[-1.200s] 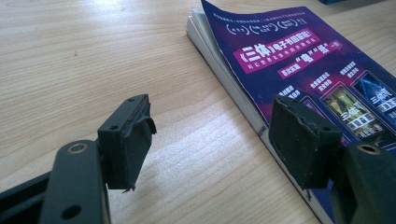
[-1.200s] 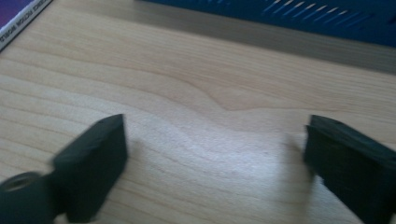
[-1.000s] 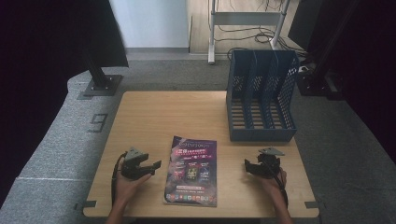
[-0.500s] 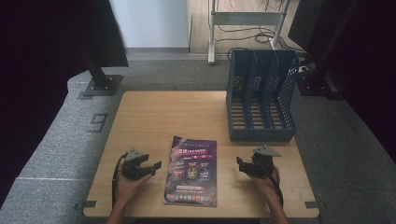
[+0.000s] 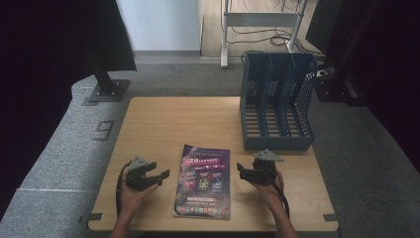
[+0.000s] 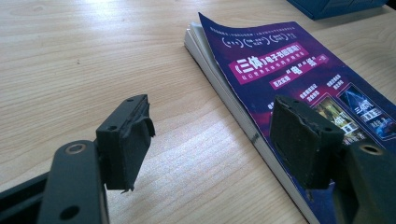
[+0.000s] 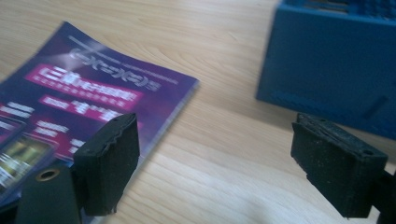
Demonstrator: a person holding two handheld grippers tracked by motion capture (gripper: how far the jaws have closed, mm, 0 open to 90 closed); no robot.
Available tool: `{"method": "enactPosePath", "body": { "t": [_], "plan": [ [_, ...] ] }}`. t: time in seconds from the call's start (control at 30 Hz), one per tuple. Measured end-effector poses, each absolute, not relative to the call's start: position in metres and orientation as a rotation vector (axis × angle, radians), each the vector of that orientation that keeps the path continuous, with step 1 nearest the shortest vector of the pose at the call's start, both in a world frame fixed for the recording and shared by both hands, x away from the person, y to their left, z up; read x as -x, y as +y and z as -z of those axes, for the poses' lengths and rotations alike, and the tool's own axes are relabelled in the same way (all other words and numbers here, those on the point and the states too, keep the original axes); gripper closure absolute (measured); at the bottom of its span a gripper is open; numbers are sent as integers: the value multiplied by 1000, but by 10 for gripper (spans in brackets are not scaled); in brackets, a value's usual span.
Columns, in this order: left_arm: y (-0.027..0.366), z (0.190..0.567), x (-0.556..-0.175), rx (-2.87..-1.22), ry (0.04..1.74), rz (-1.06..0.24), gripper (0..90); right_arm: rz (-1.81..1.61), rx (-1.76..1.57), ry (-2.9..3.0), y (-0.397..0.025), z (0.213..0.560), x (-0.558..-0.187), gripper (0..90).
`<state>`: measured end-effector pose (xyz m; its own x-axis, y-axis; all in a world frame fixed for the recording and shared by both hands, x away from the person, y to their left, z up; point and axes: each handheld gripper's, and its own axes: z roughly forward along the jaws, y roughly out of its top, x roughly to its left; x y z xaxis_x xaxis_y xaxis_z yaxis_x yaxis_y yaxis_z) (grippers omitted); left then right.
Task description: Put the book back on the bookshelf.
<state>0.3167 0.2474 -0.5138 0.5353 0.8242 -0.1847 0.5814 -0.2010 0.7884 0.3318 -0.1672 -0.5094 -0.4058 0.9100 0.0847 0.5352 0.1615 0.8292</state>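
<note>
The blue file rack (image 5: 277, 106) stands at the far right of the bench (image 5: 173, 124), its slots open at the top — nothing shows inside them. The magazine (image 5: 204, 181) lies flat at the near middle, purple cover up, its long axis running from the person toward the far edge, leaning slightly right. The left gripper (image 5: 159, 177) sits just to its left, jaws spread and holding nothing. The right gripper (image 5: 239, 170) is just beside its right edge, jaws likewise spread — pointing toward the magazine.
</note>
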Motion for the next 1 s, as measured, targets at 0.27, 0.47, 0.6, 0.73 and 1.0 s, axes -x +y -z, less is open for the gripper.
{"method": "enactPosePath", "body": {
  "t": [0.27,0.47,0.6,0.73,1.0],
  "plan": [
    [245,516,-318,-1912,1155,-348,297,-1163,-1319,2050,-143,507,-341,155],
    [245,518,-318,-1919,1160,-346,297,-1182,-1312,2085,-130,511,-344,155],
    [243,519,-318,-1924,1158,-345,297,-1195,-1298,2107,-122,513,-346,155],
    [242,518,-317,-1929,1154,-346,297,-1202,-1283,2129,-114,516,-346,154],
    [238,519,-317,-1943,1146,-340,296,-1195,-1262,2177,-103,526,-344,155]
  ]
}}
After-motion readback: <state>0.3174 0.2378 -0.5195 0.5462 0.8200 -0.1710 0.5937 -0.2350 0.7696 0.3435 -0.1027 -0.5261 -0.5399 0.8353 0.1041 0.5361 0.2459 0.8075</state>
